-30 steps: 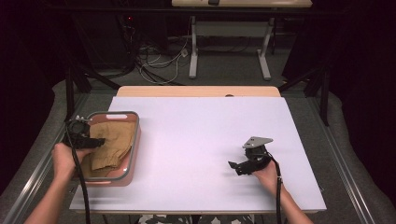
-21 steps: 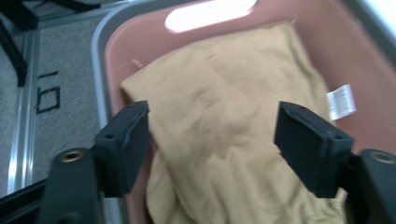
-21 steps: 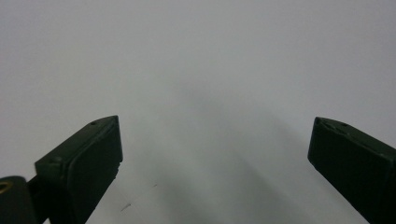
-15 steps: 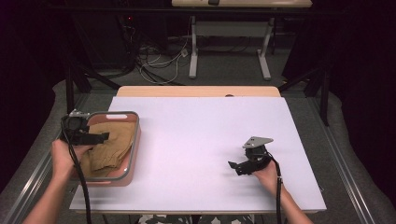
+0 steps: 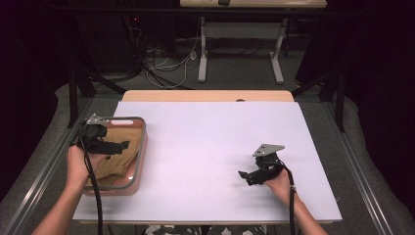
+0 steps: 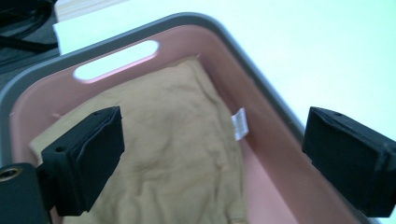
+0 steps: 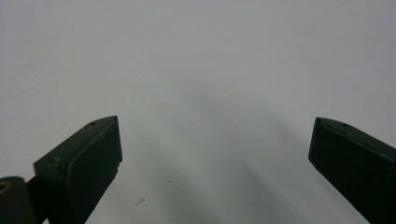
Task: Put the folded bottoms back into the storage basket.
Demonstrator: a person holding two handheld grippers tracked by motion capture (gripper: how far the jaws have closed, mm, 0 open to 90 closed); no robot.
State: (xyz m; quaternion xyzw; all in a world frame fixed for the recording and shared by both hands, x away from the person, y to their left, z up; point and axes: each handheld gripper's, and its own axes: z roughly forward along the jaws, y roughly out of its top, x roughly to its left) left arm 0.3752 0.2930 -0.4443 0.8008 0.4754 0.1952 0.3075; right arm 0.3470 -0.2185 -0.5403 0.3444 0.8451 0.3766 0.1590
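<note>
Currently I hold the left gripper, jaws just spread and empty, directly above the crumpled tan cloth in the pink plastic basket, far from the right gripper.

My left gripper: black body, blocky black pads, brass screw, black cable. Right gripper: grey three-cornered plate, black cable. My forearms bare.

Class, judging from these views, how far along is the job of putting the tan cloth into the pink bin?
Done: the tan cloth lies inside the pink bin. In hand: nothing; the left gripper, jaws just opened, hangs above it. Right gripper rests open. Left: seemingly only withdrawing.
</note>
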